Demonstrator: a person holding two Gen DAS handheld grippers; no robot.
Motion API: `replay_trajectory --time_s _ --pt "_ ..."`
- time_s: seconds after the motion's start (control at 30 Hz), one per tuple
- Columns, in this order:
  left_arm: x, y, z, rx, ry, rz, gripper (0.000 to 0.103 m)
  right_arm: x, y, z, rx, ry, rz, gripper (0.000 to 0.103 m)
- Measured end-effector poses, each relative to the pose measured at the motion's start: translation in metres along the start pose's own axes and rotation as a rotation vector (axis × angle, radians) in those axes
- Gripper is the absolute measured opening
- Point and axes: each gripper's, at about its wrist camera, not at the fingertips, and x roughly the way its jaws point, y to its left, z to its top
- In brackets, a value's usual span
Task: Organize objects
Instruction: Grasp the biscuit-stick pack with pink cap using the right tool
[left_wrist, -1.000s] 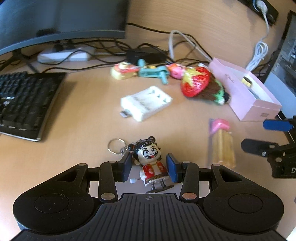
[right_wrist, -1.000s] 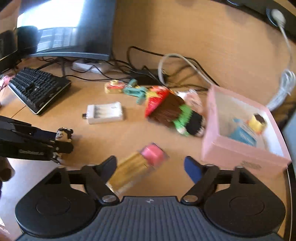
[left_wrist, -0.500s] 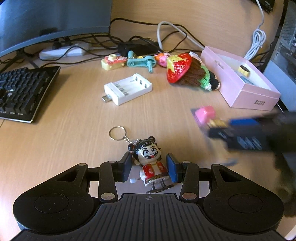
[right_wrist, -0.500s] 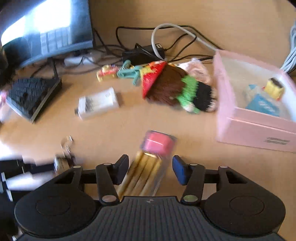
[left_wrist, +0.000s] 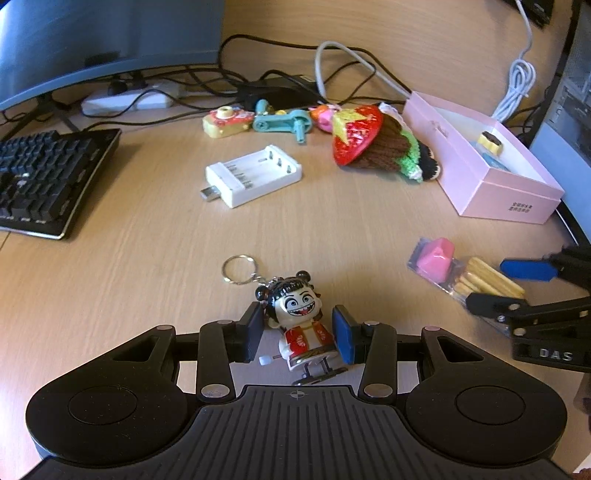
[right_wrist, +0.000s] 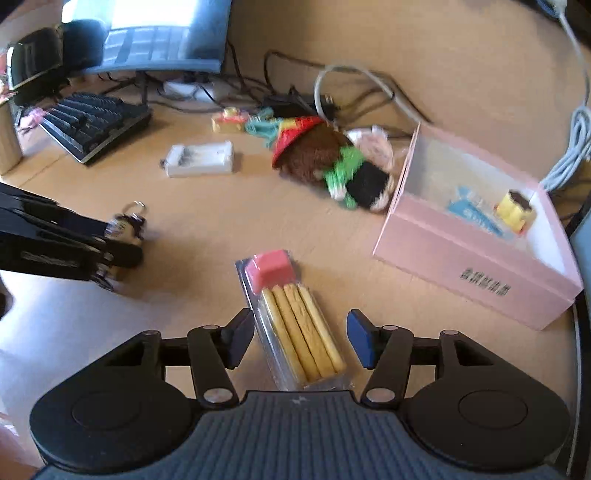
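Observation:
A doll keychain (left_wrist: 300, 318) with a grinning face and red coat lies on the desk between my left gripper's (left_wrist: 297, 334) fingers. The jaws stand open around it with small gaps on both sides. A clear packet of biscuit sticks with a pink block (right_wrist: 293, 321) lies between my right gripper's (right_wrist: 301, 338) open fingers, untouched. It also shows in the left wrist view (left_wrist: 461, 269). An open pink box (right_wrist: 476, 240) with a yellow toy and blue card stands at the right.
A white battery charger (left_wrist: 255, 175), a strawberry knit toy (left_wrist: 376, 142), a yellow toy camera (left_wrist: 227, 121) and a teal toy (left_wrist: 282, 122) lie mid-desk. A keyboard (left_wrist: 40, 177) is at the left, a monitor and cables behind.
My right gripper has moved in over the biscuit packet and narrowed around it. The left gripper stays around the doll, the view tilted down slightly.

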Motion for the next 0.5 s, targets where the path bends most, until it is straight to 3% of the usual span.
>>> replay_trajectory --time_s 0.13,0.27,0.37,0.5 --pt "-0.004 0.006 -0.003 -0.004 0.0 -0.002 0.045 0.002 0.009 0.001 0.025 0.016 0.071 0.055" --pt "-0.007 0.01 -0.005 -0.002 0.004 -0.008 0.045 0.008 0.024 0.007 -0.02 0.003 0.036 0.055" --pt "-0.008 0.012 -0.006 0.005 0.012 -0.007 0.045 0.011 0.026 0.008 -0.016 0.019 0.016 0.036" --pt "-0.008 0.009 -0.005 0.018 0.018 0.003 0.045 -0.006 0.028 0.002 -0.024 0.002 0.004 0.032"
